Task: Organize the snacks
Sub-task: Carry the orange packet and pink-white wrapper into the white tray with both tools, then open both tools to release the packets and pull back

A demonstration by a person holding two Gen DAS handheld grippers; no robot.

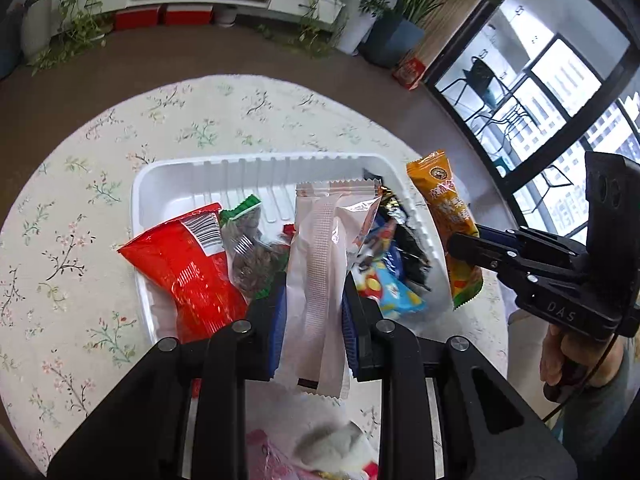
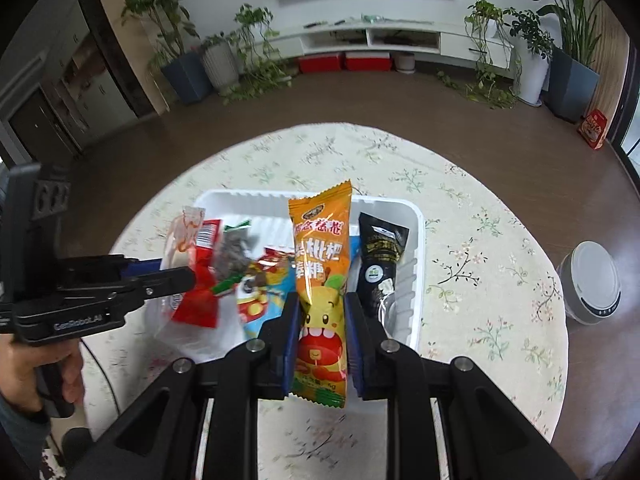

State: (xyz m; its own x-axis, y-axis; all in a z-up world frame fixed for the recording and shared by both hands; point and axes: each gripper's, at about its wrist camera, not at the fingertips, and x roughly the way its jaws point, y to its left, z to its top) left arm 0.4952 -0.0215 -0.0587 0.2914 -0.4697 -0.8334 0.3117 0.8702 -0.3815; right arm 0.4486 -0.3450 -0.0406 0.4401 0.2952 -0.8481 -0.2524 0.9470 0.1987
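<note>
A: Start with the biggest thing. What carries everything?

B: A round table (image 2: 480, 240) under a pale floral cloth. On it sits a white plastic tray (image 1: 168, 184) with ribbed walls, nearer the table's front edge than its far edge.

A: What lies in the tray?

B: A heap of snack packs. A red packet (image 1: 188, 272) hangs over the tray's left rim. Beside it is a clear bag of dark seeds with a green top (image 1: 248, 248). A blue cartoon packet (image 1: 396, 292) sits toward the right side, and a black packet (image 2: 380, 256) lies along the right wall.

A: Now the tongs. The left gripper?

B: The left gripper (image 1: 314, 312) is clamped on a white wrapper (image 1: 320, 248). The blue pads press its long sides, and the wrapper stands up between the fingers, over the middle of the tray. Its seam faces the camera.

A: And the right gripper?

B: The right gripper (image 2: 322, 344) is clamped on an orange packet (image 2: 320, 264), pinched at the lower half where the cartoon face is printed. The jaws stand narrow, only the packet between them. The packet points up and away, over the tray's near edge by the right side. In the left wrist view it hangs just outside the tray's right rim.

A: Do the two held packs touch?

B: No, they are apart, side by side.

A: Anything smaller?

B: A hand (image 2: 44, 364) grips the left tool's handle.
</note>
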